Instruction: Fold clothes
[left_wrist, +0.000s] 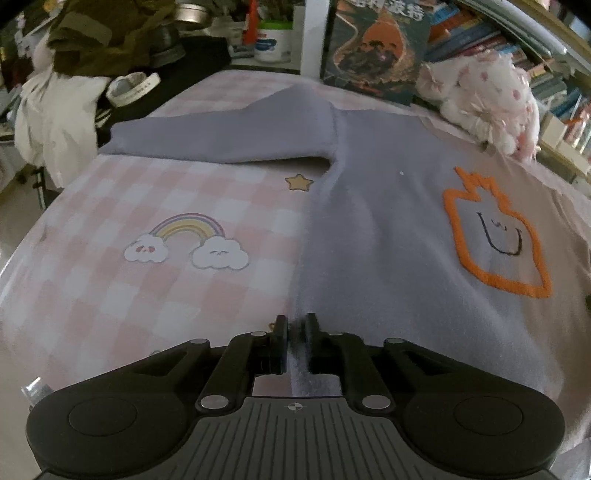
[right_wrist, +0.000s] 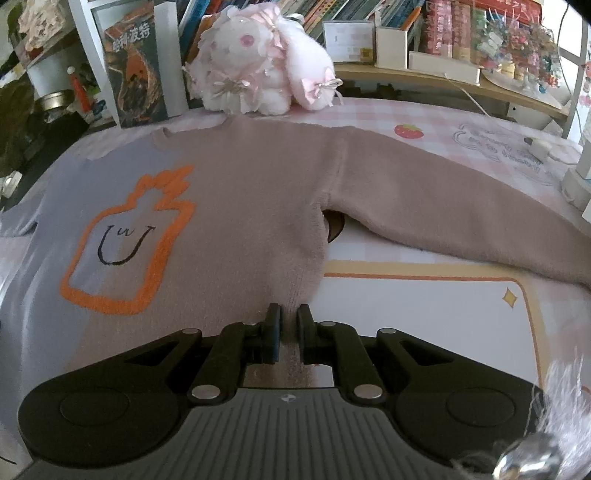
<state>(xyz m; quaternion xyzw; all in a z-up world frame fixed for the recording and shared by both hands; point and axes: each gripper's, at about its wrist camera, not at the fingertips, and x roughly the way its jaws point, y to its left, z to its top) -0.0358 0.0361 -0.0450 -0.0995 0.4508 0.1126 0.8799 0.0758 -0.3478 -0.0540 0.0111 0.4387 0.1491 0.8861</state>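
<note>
Pink checked sheet (left_wrist: 110, 295) covered the desk, bookshelves (right_wrist: 369, 14) and a plush rabbit (right_wrist: 258, 62) behind it. Sweater (right_wrist: 240, 184) lay flat, front up, both sleeves spread out sideways, orange outline drawing (right_wrist: 125, 240) on the chest. Left claw (left_wrist: 295, 330) sat at the sweater's lower left hem, fingers nearly together, pinching the fabric edge between them. Right claw (right_wrist: 287, 321) at the lower right hem, fingers pressed close, pinching knit fabric too. Rainbow print (left_wrist: 184, 240) on the sheet just beside the sweater.
</note>
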